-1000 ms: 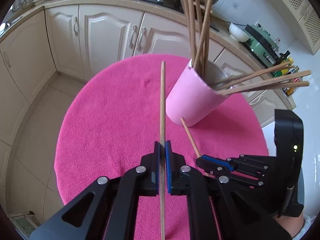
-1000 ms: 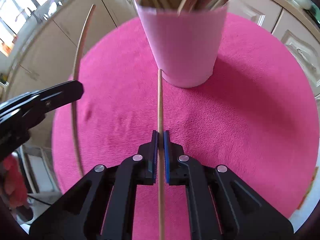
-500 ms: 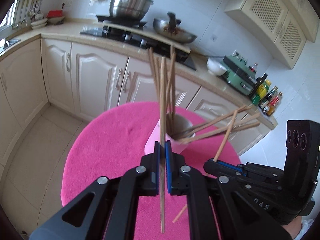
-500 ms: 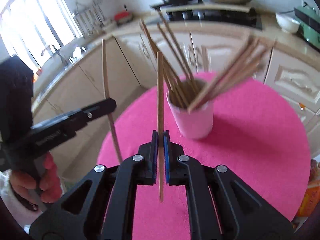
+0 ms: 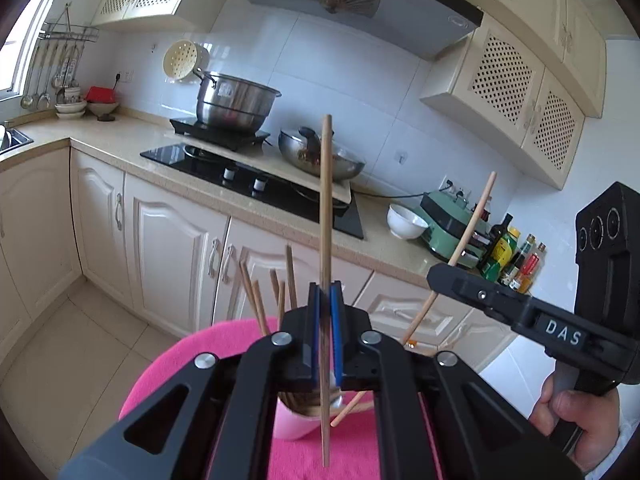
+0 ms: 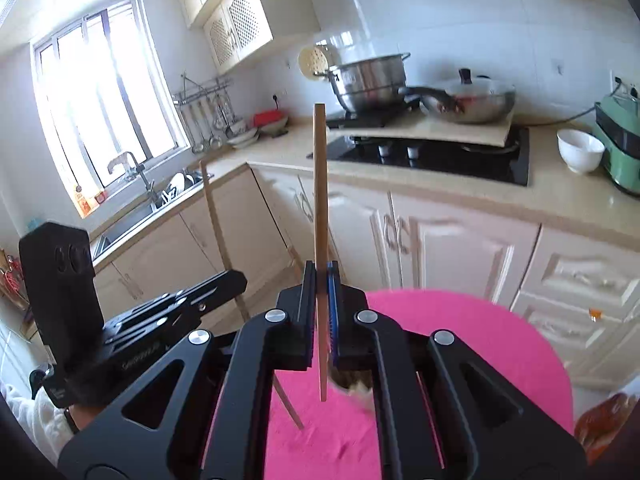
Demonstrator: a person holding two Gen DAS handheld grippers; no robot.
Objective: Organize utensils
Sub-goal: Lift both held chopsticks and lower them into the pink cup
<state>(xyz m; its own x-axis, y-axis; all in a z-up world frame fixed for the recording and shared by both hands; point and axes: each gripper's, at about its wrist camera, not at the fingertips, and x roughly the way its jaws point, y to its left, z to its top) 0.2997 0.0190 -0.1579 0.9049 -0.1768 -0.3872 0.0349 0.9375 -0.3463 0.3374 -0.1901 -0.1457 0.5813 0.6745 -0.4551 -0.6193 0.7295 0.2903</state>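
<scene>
The left tongs (image 5: 325, 336) are pressed together on a single wooden chopstick (image 5: 325, 240), pinching it partway along its length. Its long axis runs nearly straight up and down in the left wrist view, the upper end standing above the stove line and the lower end hanging over the pink cloth (image 5: 208, 348). The right tongs (image 6: 322, 312) likewise pinch a second chopstick (image 6: 320, 184), also close to upright, its lower tip above the cloth. From the left wrist view the right tongs (image 5: 434, 276) show that second stick (image 5: 472, 224) leaning, its top tilted toward the right.

Below the left tongs sits a pale pink cup (image 5: 290, 426) on the round surface covered by the pink cloth; several more chopsticks (image 5: 276, 300) stand in it, fanning upward and leaning at different angles. The cup is mostly hidden behind the tongs' black frame.

The cloth is bright pink with a soft, towel-like nap. Beyond it runs a kitchen counter (image 5: 120, 140) of beige speckled stone over cream panelled cabinet doors (image 5: 172, 248). A black glass hob (image 5: 256, 176) carries a shiny steel pot (image 5: 236, 106) and a wok (image 5: 320, 156). A white bowl (image 5: 404, 222), a green appliance (image 5: 448, 224) and bottles (image 5: 508, 252) stand toward the counter's right end. White glossy tiles cover the wall, and lattice-front cupboards hang above.
</scene>
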